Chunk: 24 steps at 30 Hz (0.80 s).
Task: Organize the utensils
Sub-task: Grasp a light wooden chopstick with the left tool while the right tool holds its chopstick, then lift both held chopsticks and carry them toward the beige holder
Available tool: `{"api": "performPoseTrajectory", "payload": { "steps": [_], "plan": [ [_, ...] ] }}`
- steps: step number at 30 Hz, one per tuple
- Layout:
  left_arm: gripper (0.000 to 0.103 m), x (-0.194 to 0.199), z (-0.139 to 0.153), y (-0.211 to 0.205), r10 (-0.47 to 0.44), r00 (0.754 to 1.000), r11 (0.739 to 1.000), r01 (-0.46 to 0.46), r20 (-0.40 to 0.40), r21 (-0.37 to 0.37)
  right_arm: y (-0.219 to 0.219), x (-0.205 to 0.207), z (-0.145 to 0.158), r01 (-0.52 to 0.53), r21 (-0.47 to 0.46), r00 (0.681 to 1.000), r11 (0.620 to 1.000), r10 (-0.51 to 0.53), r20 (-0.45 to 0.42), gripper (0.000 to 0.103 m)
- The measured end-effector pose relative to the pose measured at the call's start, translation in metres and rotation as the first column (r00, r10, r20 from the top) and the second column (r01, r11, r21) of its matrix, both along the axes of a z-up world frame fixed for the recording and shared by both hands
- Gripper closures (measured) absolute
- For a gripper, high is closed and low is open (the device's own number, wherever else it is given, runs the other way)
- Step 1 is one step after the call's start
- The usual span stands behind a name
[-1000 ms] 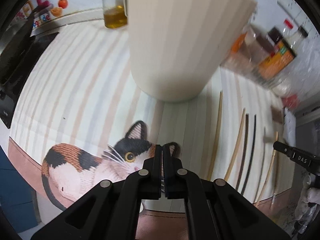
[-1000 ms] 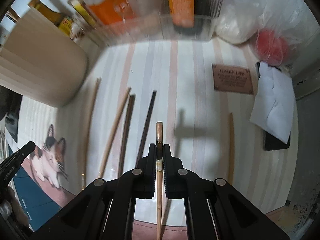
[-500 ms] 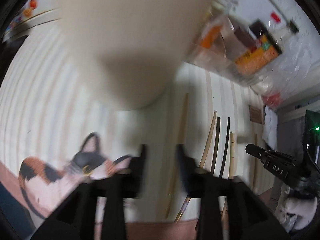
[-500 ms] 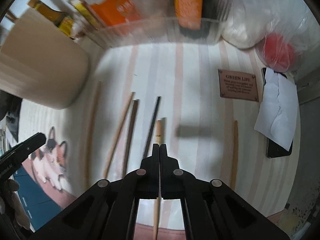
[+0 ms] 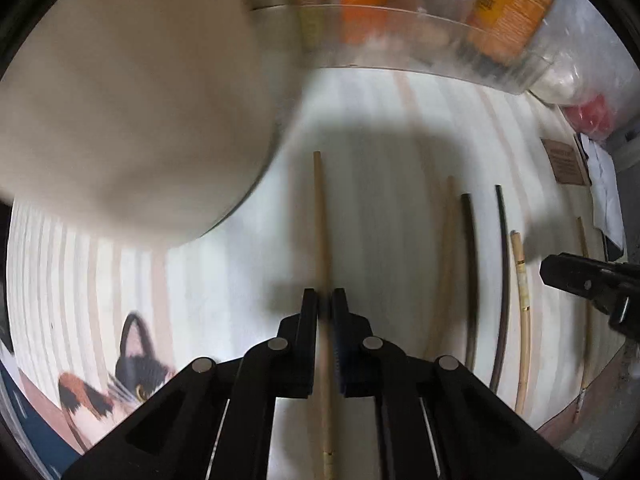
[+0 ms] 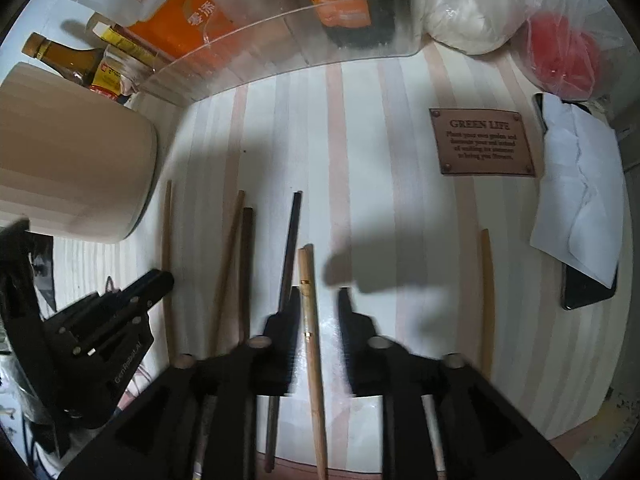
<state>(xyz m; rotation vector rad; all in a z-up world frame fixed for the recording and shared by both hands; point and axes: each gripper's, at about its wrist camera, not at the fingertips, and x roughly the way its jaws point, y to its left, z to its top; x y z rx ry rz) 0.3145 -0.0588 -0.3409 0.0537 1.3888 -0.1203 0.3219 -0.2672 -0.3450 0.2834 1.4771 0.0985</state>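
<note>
Standing toward the mat's left side, the cream holder (image 6: 72, 160) is the largest thing on the striped mat (image 6: 360, 140), with a clear bin (image 6: 304, 36) of packets along the far edge. Chopsticks lie in a row near the front edge. The left gripper (image 5: 325, 300) has its jaws narrowed around the leftmost light chopstick (image 5: 320, 216), just beside the holder's base; whether it grips it cannot be told. The right gripper (image 6: 320, 300) stands wide, a gold-banded chopstick (image 6: 310, 320) lying loose between its fingers, a dark chopstick (image 6: 290, 248) just left.
</note>
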Motion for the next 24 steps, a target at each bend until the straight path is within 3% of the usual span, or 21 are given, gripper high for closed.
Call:
{"api": "performPoseTrajectory", "payload": {
  "steps": [4, 7, 8, 9, 10, 14, 18, 24],
  "plan": [
    [0.098, -0.025, 0.0, 0.037, 0.1, 0.995, 0.995, -0.101, -0.028, -0.025, 0.008, 0.001, -0.002, -0.032, -0.006, 0.999, 0.999, 0.032, -0.008, 0.072],
    [0.098, -0.047, 0.0, 0.07, 0.2, 0.977, 0.975, -0.206, -0.08, -0.085, 0.023, -0.002, -0.013, -0.103, -0.074, 0.994, 0.992, 0.101, -0.04, 0.072],
    [0.098, -0.055, -0.001, 0.082, 0.241, 0.965, 0.96, -0.253, -0.105, -0.118, 0.026, -0.003, -0.016, -0.118, -0.097, 0.992, 0.988, 0.113, -0.054, 0.074],
    [0.098, -0.06, -0.002, 0.09, 0.265, 0.956, 0.948, -0.283, -0.127, -0.148, 0.029, -0.005, -0.014, -0.134, -0.126, 0.991, 0.983, 0.13, -0.037, 0.088],
    [0.098, -0.064, -0.003, 0.097, 0.288, 0.946, 0.932, -0.313, -0.15, -0.181, 0.032, -0.008, -0.014, -0.153, -0.165, 0.988, 0.974, 0.149, -0.04, 0.096],
    [0.096, -0.071, -0.005, 0.112, 0.31, 0.933, 0.904, -0.349, -0.186, -0.247, 0.037, -0.02, -0.01, -0.221, -0.199, 0.974, 0.955, 0.209, -0.083, 0.096],
    [0.094, -0.067, -0.004, 0.119, 0.293, 0.938, 0.91, -0.333, -0.187, -0.245, 0.036, -0.026, -0.007, -0.259, -0.188, 0.963, 0.947, 0.24, -0.119, 0.096],
    [0.094, -0.038, 0.001, 0.09, 0.211, 0.968, 0.966, -0.228, -0.136, -0.119, 0.032, -0.013, -0.002, -0.249, -0.177, 0.961, 0.952, 0.219, -0.171, 0.096]
  ]
}}
